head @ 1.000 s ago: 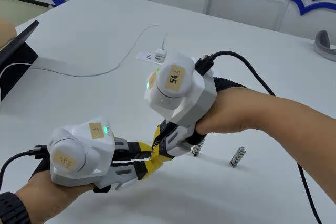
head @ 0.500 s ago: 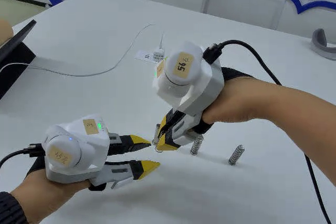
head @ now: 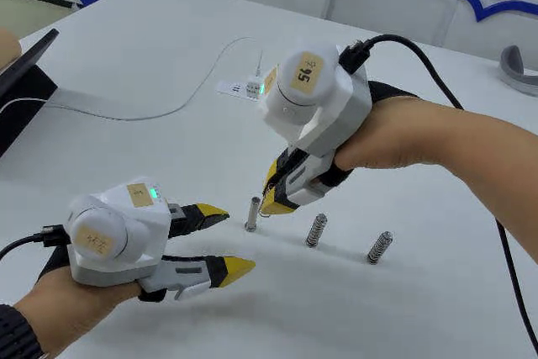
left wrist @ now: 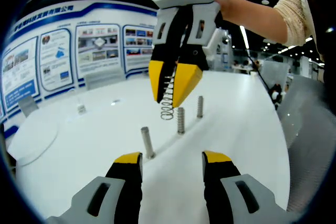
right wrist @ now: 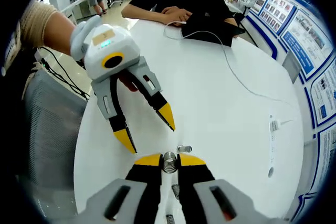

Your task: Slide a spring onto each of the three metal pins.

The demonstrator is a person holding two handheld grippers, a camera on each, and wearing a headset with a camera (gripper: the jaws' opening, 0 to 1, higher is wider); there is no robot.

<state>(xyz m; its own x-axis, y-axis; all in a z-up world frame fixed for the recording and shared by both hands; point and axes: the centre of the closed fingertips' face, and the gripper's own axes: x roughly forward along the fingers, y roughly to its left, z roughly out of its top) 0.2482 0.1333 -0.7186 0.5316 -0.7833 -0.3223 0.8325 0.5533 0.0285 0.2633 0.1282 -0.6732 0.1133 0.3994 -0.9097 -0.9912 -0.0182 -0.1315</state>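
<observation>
Left gripper [head: 235, 240] drew back from right gripper [head: 271, 205], jaws spread, empty | right gripper pinched spring [left wrist: 167, 98] just beside bare pin [head: 252, 213], not yet on | middle pin [head: 316, 230] and end pin [head: 380, 247] seemingly already carried springs | one left.

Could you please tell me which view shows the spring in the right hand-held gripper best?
The left gripper view: the spring hangs side-on from the tips of the right hand-held gripper near the bare pin. The right gripper view gives it end-on; in the head view the gripper mostly hides it.
</observation>
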